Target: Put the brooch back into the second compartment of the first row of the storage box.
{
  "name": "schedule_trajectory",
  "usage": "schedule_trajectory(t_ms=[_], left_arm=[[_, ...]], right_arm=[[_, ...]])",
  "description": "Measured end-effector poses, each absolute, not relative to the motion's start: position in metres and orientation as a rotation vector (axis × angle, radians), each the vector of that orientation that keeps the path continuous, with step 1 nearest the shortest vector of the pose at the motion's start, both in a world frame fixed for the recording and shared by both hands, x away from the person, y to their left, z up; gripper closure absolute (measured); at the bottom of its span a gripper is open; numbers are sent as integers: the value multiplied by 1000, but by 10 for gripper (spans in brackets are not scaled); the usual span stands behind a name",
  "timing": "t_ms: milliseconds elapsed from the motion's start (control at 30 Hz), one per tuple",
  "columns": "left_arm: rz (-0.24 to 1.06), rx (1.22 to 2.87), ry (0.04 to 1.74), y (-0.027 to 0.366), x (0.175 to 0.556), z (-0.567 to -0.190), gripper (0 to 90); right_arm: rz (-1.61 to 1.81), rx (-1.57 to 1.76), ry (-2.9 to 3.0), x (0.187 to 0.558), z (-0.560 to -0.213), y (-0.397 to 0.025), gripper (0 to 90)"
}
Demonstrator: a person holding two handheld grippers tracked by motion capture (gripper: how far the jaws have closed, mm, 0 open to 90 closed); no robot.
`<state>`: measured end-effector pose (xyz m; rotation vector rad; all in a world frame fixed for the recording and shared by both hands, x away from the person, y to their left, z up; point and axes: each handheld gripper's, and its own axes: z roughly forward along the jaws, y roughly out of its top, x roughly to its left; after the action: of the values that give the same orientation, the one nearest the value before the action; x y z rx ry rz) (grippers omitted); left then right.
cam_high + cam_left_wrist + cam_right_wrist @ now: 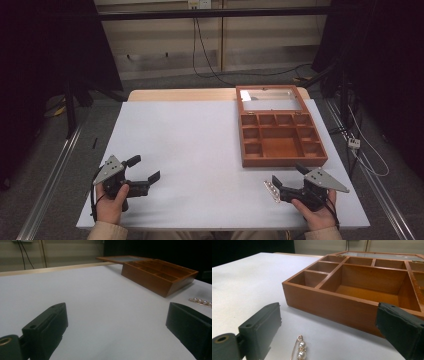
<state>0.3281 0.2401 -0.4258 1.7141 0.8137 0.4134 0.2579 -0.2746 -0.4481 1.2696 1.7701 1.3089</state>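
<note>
While both grippers gape wide, empty | white table (200, 150) w/ wooden box (280, 145), pearl pin (271, 190) | dim room

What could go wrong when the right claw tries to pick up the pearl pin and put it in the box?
1. The pin is thin and lies flat on the table, so the open right claw may slip off it or push it along.
2. The box has small compartments, so the pin may land on a divider.
3. The box sits near the table's right edge; a bump could shift it.
</note>
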Motion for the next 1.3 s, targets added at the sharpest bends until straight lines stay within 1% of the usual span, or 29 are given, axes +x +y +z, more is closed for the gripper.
schedule_trajectory(t_ms=[400,433,567,600,667,733,767,833,900,933,967,1300], left_arm=[[417,1719,808,240,328,-425,40],[417,1719,808,240,328,-425,39],[420,1725,806,239,329,-426,40],[418,1727,806,238,329,-426,40],[418,1728,805,238,329,-426,40],[416,1732,805,236,330,-426,40],[415,1732,803,236,330,-426,40],[417,1738,798,234,331,-426,40],[417,1739,797,234,331,-426,39],[414,1739,797,234,331,-426,40],[415,1741,794,234,332,-426,40],[415,1738,795,233,332,-426,40]], right_arm=[[1251,1254,1921,259,-444,-272,67],[1244,1260,1943,259,-443,-272,97],[1207,1243,2053,256,-443,-273,296],[1194,1246,2080,256,-443,-273,335],[1172,1248,2116,255,-445,-273,379],[1172,1256,2161,254,-446,-273,483],[1173,1257,2178,253,-447,-273,467],[1157,1260,2193,252,-448,-272,521],[1150,1255,2211,251,-448,-272,533],[1127,1245,2230,248,-449,-270,563],[1117,1242,2232,248,-449,-269,572],[1024,1237,2285,247,-456,-264,607]])
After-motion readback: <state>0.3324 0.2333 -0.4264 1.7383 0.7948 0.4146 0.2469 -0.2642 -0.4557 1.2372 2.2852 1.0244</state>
